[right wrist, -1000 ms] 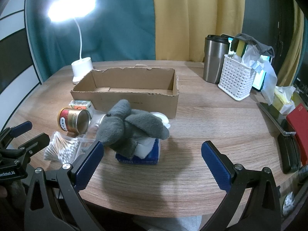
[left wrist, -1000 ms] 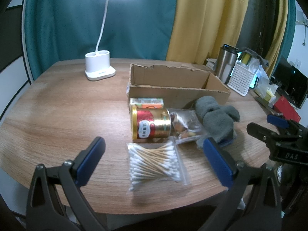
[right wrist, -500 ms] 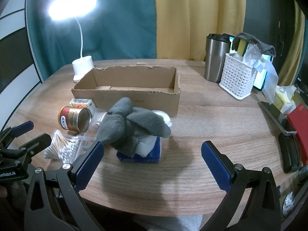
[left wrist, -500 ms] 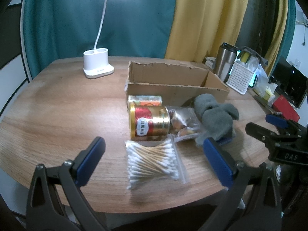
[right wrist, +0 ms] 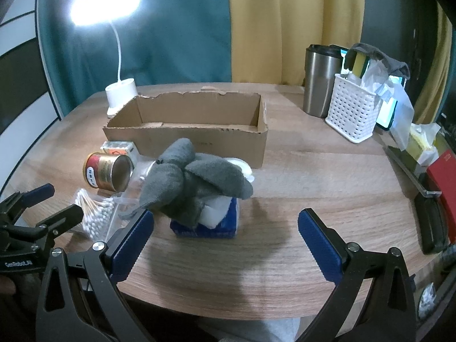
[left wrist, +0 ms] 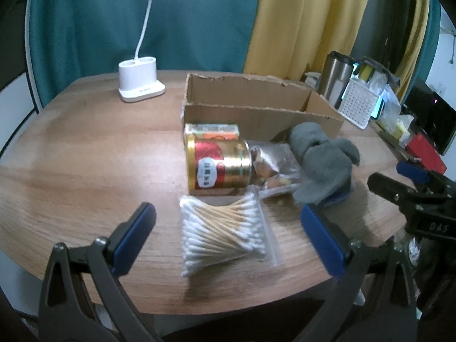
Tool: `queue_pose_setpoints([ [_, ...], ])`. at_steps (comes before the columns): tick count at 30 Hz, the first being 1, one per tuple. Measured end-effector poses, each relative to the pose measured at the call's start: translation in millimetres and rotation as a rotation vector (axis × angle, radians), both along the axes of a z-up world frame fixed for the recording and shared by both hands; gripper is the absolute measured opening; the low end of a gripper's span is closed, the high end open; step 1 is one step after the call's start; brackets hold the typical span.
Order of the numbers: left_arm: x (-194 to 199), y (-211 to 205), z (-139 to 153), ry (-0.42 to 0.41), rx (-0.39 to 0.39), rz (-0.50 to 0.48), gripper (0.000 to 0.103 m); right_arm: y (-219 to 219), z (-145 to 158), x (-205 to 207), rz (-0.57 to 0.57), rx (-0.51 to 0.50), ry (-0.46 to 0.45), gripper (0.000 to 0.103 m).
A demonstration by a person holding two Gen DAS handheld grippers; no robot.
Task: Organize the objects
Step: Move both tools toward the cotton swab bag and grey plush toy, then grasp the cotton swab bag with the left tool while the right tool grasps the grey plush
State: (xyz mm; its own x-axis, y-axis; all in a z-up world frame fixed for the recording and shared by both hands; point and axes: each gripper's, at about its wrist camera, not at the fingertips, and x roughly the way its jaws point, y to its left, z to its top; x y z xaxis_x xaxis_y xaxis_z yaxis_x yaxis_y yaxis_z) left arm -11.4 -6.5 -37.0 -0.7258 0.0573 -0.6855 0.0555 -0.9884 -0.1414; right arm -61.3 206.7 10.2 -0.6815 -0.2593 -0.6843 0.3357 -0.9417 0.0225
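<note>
Clutter sits in a tight cluster on the tabletop (right wrist: 285,199), just in front of the empty cardboard box (right wrist: 199,119), and nothing has gone into the box yet. In the left wrist view the left gripper (left wrist: 228,236) hangs low with its jaws spread wide, empty, framing the bag of cotton swabs (left wrist: 225,236). At 12 o'clock from the bag lies the gold tin (left wrist: 218,168) on its side, with a small orange carton (left wrist: 212,129) wedged between the tin and the box wall. A foil snack pouch (left wrist: 275,165) lies at the tin's 3 o'clock.

The right gripper (right wrist: 225,242) is likewise wide apart and holds nothing. At its 12 o'clock a grey plush toy (right wrist: 193,182) is draped over a blue tissue pack (right wrist: 208,225), with a white round item partly hidden behind it.

Risks, as I judge them: the swab bag is thin, slick and flat, so closing on it from above could pinch only plastic and let it slide, or nudge the tin. Lying on its side, that tin could roll toward the tabletop edge at the slightest push. Lifting the plush may drag the tissue pack or tip loose tissue out. Both grippers work near each other at the cluster, so a simultaneous reach could make them collide. The box's torn rim could also snag whatever is lowered in.
</note>
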Motion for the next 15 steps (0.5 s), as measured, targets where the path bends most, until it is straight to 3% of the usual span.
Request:
queue_pose_setpoints([
  [15, -21, 6, -26, -0.083, -0.024, -0.02, 0.103, -1, -12, -14, 0.003, 0.002, -0.035, 0.103],
])
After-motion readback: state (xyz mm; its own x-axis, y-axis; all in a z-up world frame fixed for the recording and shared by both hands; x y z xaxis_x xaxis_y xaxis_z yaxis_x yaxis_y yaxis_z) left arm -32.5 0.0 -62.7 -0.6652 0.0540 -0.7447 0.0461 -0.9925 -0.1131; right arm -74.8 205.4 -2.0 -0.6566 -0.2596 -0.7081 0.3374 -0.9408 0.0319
